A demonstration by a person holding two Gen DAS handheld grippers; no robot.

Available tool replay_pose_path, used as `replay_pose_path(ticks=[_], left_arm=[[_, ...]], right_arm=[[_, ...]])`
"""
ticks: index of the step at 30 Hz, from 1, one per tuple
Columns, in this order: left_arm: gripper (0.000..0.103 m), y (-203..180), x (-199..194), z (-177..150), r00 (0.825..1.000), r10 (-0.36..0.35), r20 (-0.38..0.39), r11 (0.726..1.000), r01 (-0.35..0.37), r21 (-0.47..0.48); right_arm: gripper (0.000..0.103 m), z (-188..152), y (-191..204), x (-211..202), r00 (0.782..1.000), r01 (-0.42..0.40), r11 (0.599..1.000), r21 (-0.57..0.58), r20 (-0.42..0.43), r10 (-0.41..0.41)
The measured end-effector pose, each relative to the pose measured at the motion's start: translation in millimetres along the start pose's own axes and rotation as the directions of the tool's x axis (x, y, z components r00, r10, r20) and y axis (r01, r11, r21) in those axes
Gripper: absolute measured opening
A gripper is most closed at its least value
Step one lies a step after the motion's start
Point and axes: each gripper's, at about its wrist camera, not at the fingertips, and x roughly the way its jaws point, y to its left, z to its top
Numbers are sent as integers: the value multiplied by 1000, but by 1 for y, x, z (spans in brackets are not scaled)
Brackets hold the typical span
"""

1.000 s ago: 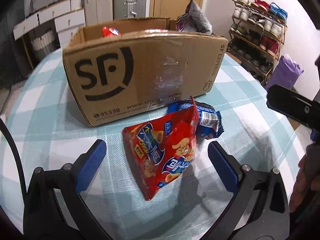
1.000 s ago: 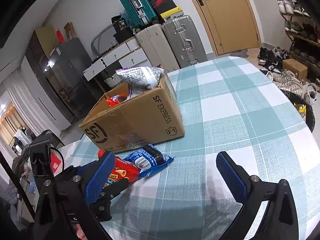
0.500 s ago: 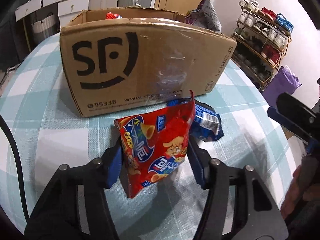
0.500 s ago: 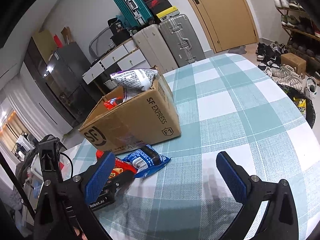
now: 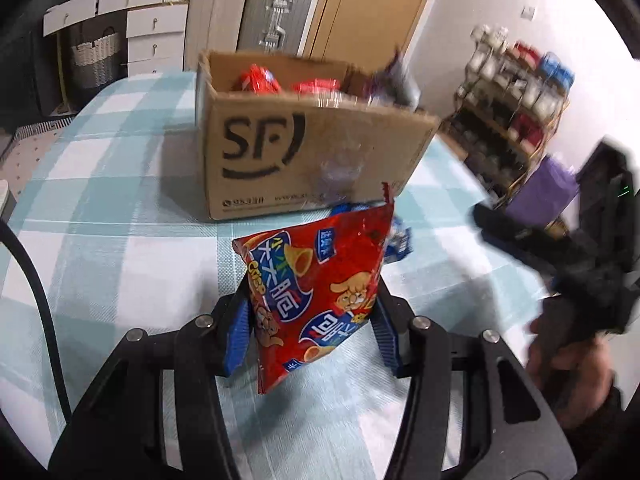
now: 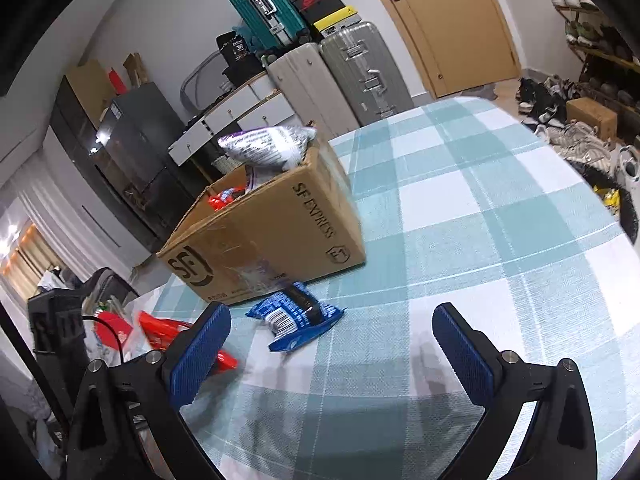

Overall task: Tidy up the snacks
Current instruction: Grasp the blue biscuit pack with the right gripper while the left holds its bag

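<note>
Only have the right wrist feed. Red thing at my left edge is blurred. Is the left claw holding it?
Observer: Yes. The left claw is shut on a red foil snack bag, held upright by its lower half.
Operator: What's ahead of it?
Observer: The brown cardboard SF box, logo side facing the claw, top open. The blue foil snack packet lies between them, mostly hidden behind the bag.
Operator: Box contents?
Observer: Two red packets show at the back left.
</note>
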Motion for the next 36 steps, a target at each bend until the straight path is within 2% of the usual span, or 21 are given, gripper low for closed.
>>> replay_pose_path(ticks=[5, 8, 12, 15, 19, 22, 25, 26, 28, 33, 36], left_arm=[[49, 8, -49, -16, 997, 1, 74, 1000, -1, -1], [49, 13, -59, -21, 998, -6, 70, 1000, 6, 2], [49, 31, -81, -22, 996, -31, 81, 998, 35, -54], [49, 44, -93, -25, 996, -41, 80, 996, 47, -77], [49, 49, -89, -23, 997, -46, 61, 994, 52, -98], [49, 51, -88, -21, 997, -60, 57, 992, 65, -105], [49, 53, -86, -19, 997, -60, 54, 991, 66, -114], [49, 54, -84, -19, 997, -58, 50, 991, 63, -117], [49, 58, -82, -19, 998, -55, 41, 989, 60, -137], [49, 65, -79, -19, 998, -55, 34, 981, 60, -184], [49, 64, -77, -20, 999, -41, 30, 982, 46, -182]], right_arm=[[103, -3, 15, 11, 999, -12, 997, -73, -33, 10], [103, -3, 24, 24, 998, -20, 993, -115, -64, 13], [103, -3, 31, 45, 995, -3, 988, -157, -101, -13], [103, -4, 33, 56, 993, -17, 987, -163, -122, -2], [103, 0, 42, 78, 987, 19, 972, -235, -148, -55], [102, 4, 49, 91, 979, 92, 946, -311, -146, -144], [100, 5, 55, 103, 974, 87, 929, -359, -164, -154], [99, 5, 56, 106, 972, 84, 925, -371, -174, -158], [89, 4, 58, 114, 965, 72, 920, -386, -205, -162], [80, 5, 59, 115, 966, 78, 916, -392, -197, -167], [63, 7, 53, 111, 970, 72, 925, -372, -191, -153]])
